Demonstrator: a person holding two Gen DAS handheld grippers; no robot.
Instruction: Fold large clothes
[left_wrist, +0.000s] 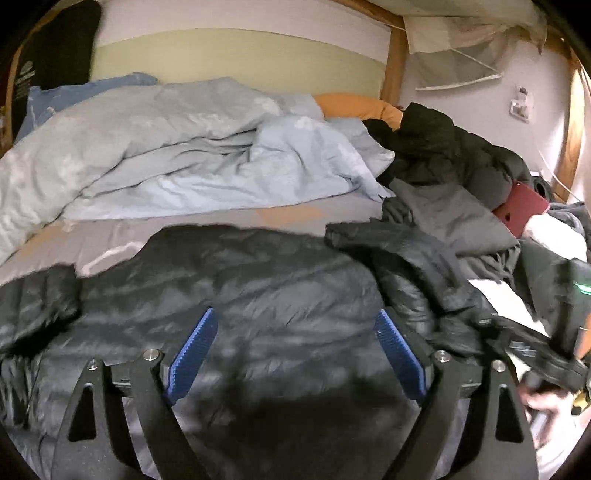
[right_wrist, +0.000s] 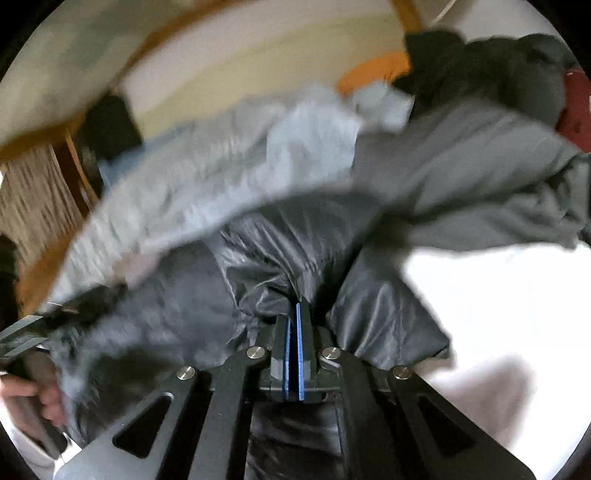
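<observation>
A black quilted puffer jacket (left_wrist: 258, 295) lies spread across the bed in the left wrist view, with a fur-trimmed part (left_wrist: 40, 306) at the left. My left gripper (left_wrist: 296, 315) hovers over its middle, blue pads (left_wrist: 194, 354) wide apart and nothing pressed between them. In the right wrist view my right gripper (right_wrist: 292, 308) is shut, and shiny jacket fabric (right_wrist: 258, 273) gathers into its tips. The right gripper (left_wrist: 535, 350) also shows at the right edge of the left wrist view, held by a hand (left_wrist: 543, 402). The right wrist view is blurred.
A crumpled light blue duvet (left_wrist: 166, 147) fills the back of the bed, with an orange pillow (left_wrist: 354, 105) behind it. Dark clothes (left_wrist: 450, 155) and a red flat item (left_wrist: 521, 208) are piled at the right. A wooden bed post (left_wrist: 395, 62) stands by the wall.
</observation>
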